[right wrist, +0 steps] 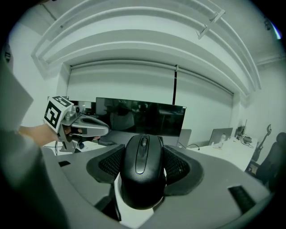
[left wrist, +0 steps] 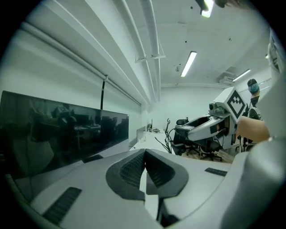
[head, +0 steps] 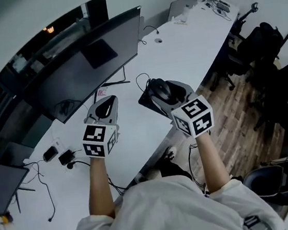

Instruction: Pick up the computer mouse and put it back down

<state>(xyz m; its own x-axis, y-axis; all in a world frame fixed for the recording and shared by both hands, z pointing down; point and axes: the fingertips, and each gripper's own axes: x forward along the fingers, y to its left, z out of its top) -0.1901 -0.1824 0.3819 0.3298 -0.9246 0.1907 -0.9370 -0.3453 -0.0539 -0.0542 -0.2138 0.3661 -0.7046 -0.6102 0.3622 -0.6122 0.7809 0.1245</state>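
The black computer mouse [head: 160, 90] sits between the pads of my right gripper [head: 163, 95], lifted off the white desk [head: 178, 55]. In the right gripper view the mouse [right wrist: 143, 179] fills the gap, buttons up, and the right gripper [right wrist: 144, 154] is shut on its sides. Its cable [head: 139, 79] trails down to the desk. My left gripper [head: 106, 105] hovers to the left over the desk. Seen from its own camera, the left gripper [left wrist: 144, 157] has its jaws closed together with nothing between them. Each gripper shows in the other's view.
A dark mouse pad [head: 145, 100] lies under the right gripper. A wide curved monitor [head: 86, 67] stands behind. A laptop [head: 182, 5] is at the desk's far end, small devices and cables [head: 58, 157] at the left, office chairs [head: 260, 45] on the wooden floor at right.
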